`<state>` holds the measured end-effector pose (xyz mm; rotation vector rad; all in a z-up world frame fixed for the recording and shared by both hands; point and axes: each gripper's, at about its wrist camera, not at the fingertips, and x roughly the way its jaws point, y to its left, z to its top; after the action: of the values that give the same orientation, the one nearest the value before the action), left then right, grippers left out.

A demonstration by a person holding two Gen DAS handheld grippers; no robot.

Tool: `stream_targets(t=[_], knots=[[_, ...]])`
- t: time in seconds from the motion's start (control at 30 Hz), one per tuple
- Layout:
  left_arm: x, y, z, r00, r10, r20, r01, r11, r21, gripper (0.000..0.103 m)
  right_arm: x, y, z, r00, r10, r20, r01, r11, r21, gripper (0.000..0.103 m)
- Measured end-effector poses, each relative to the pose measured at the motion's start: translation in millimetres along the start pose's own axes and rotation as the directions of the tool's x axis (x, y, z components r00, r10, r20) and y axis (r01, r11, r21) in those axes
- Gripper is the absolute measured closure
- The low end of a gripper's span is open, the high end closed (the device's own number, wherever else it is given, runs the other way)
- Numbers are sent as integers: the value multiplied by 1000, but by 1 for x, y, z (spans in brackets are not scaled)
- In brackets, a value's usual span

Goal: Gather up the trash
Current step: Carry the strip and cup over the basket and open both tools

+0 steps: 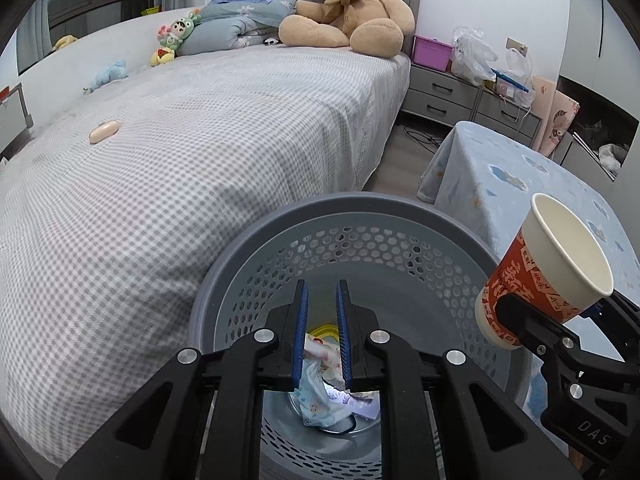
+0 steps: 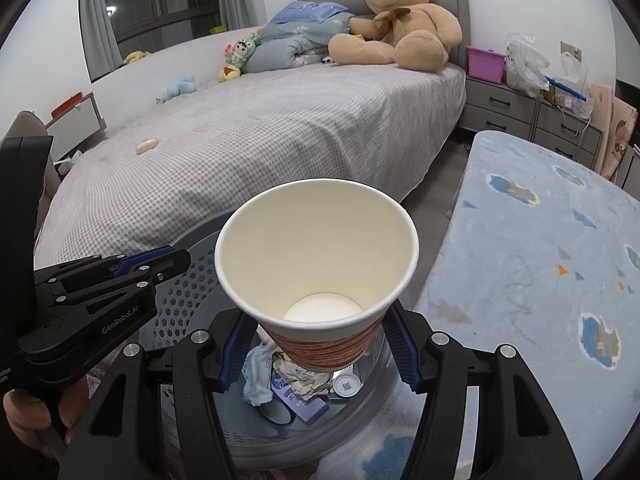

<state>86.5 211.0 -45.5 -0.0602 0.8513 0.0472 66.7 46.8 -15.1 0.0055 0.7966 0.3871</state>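
Right tool (image 2: 316, 344) clamped on paper cup (image 2: 316, 264) | left tool (image 1: 322, 332) together | over bin (image 1: 280, 216) beside bed (image 1: 200, 128)

Two black plastic tongs, the left tongs (image 1: 322, 332) and right tongs (image 2: 318, 350), carry ribbed blue pads (image 1: 301, 332), round silver screws (image 1: 266, 335) and white "GenRobot.AI" lettering (image 2: 119, 320).

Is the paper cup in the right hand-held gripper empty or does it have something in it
Empty: the right wrist view looks straight into the paper cup, showing only its bare white bottom.
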Motion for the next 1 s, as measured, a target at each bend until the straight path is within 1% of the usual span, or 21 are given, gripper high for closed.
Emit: stream_targets(t=[0.13, 0.2, 0.23, 0.27, 0.3, 0.33, 0.53, 0.77, 1.0], knots=[[3, 2, -1, 1000, 9, -6, -9, 1000, -9, 90, 3, 1, 0, 1000, 6, -8, -6, 1000, -2, 43], [3, 2, -2, 1000, 12, -5, -12, 1000, -11, 87, 4, 2, 1, 1000, 8, -13, -9, 1000, -7, 43], [3, 2, -2, 1000, 14, -5, -14, 1000, -13, 85, 4, 2, 1, 1000, 9, -12, -9, 1000, -8, 40], [3, 3, -3, 1000, 18, -4, -18, 1000, -15, 80, 4, 2, 1, 1000, 8, -10, -8, 1000, -8, 34], [2, 3, -4, 1000, 22, -2, -22, 1000, -18, 76, 3, 2, 1, 1000, 8, -6, -8, 1000, -8, 32], [2, 4, -4, 1000, 26, 0, -26, 999, -21, 75, 2, 2, 1, 1000, 8, -1, -8, 1000, -7, 30], [-2, 9, -7, 999, 39, 9, -39, 999, -33, 65, 1, 2, 1, 1000, 4, 3, -4, 1000, -7, 30], [-7, 12, -9, 998, 51, 23, -50, 998, -38, 46, 0, 4, 0, 1000, 1, 1, -1, 1000, -10, 30], [-9, 15, -8, 998, 59, 26, -58, 997, -47, 35, -1, 3, -3, 1000, -4, -3, 4, 1000, -7, 29]])
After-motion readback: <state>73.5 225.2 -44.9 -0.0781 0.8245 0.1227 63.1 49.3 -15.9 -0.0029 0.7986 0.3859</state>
